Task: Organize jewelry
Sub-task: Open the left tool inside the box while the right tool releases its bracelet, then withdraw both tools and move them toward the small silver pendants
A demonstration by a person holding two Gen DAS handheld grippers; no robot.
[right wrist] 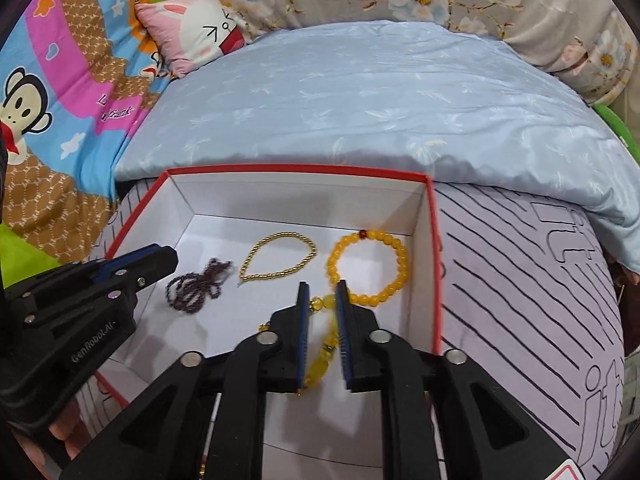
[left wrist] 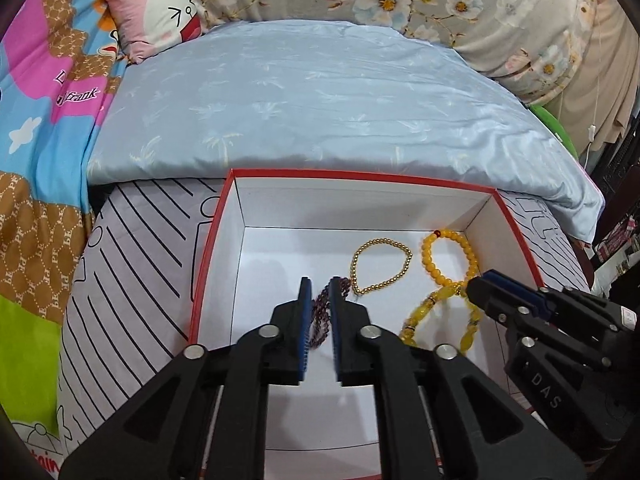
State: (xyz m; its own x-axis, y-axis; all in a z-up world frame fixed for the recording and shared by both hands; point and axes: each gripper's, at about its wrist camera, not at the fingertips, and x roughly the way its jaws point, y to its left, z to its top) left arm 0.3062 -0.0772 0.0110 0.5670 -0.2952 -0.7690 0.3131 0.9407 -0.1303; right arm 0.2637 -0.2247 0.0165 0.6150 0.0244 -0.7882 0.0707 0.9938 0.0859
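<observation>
A white box with a red rim (left wrist: 516, 220) (right wrist: 434, 260) stands on the bed and holds the jewelry. My left gripper (left wrist: 320, 284) (right wrist: 170, 258) hangs over a dark purple bead string (left wrist: 320, 316) (right wrist: 196, 288) lying on the box floor. The string shows in the narrow gap between its blue pads, untouched. My right gripper (right wrist: 323, 286) (left wrist: 480, 280) straddles a chunky yellow bead strand (right wrist: 320, 360) (left wrist: 424, 312), its pads slightly apart and not pressing. A gold bead bracelet (left wrist: 380, 266) (right wrist: 280, 256) and a round yellow bead bracelet (left wrist: 452, 256) (right wrist: 372, 264) lie farther back.
The box rests on a pale cover with black stripes (left wrist: 132, 248) (right wrist: 520, 280). Behind it lies a light blue quilt (left wrist: 320, 100), then a pink cushion (left wrist: 156, 12) and floral bedding. A colourful cartoon blanket (left wrist: 40, 120) fills the left side.
</observation>
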